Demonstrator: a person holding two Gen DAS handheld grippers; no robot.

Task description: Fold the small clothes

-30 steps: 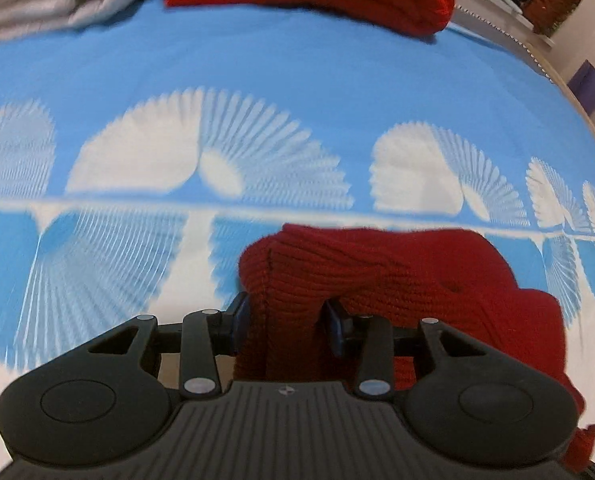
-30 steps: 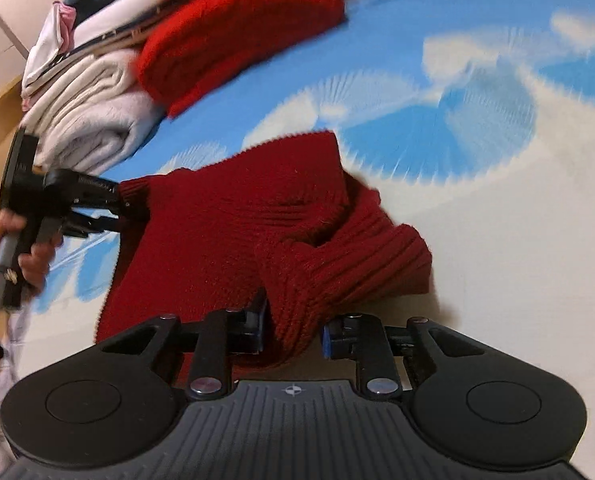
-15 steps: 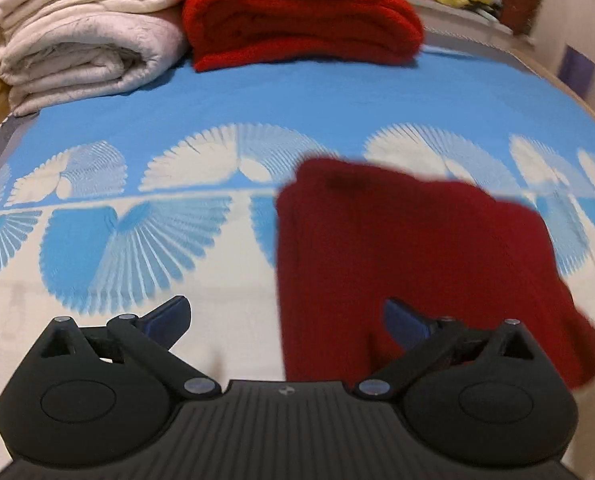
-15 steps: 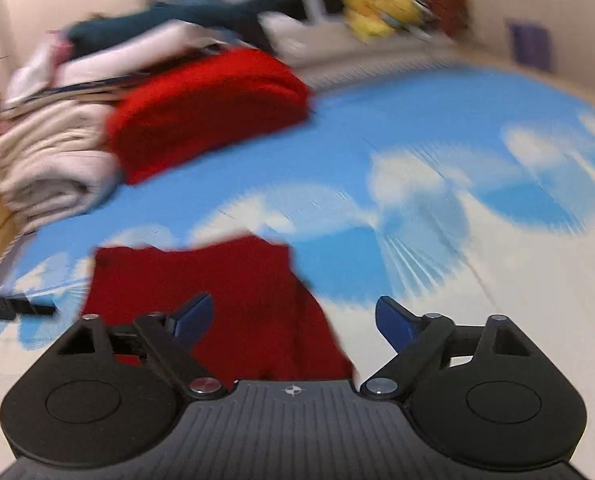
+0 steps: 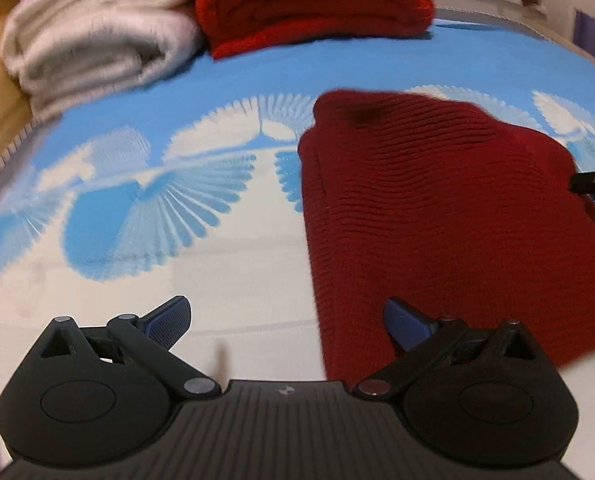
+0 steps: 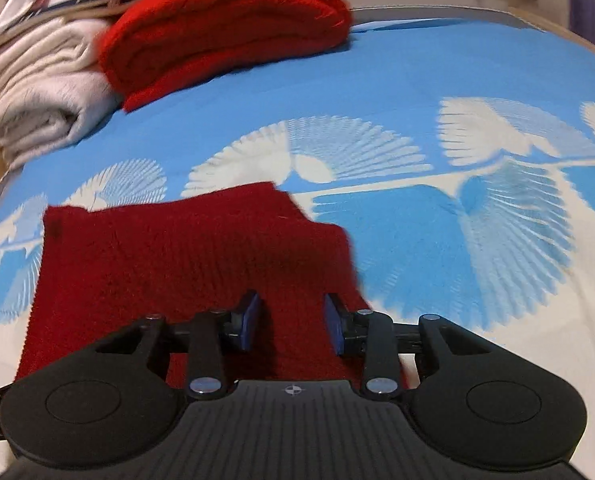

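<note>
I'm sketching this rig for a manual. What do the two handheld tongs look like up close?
Both look alike. The left tongs and right tongs have a matte black ribbed body with a small round crosshair mark at its centre, two rounded black lobes with circular insets, black linkage bars with silver pivot pins, and blue pads on the fingertips. No cables or sleeves show.

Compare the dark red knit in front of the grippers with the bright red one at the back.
The dark red knit lies flat, low, alone on the blue sheet; the bright red knit is a thick, rounded bundle beside the white stack. Dark is ribbed; bright looks fuzzier. Both are red and folded.
</note>
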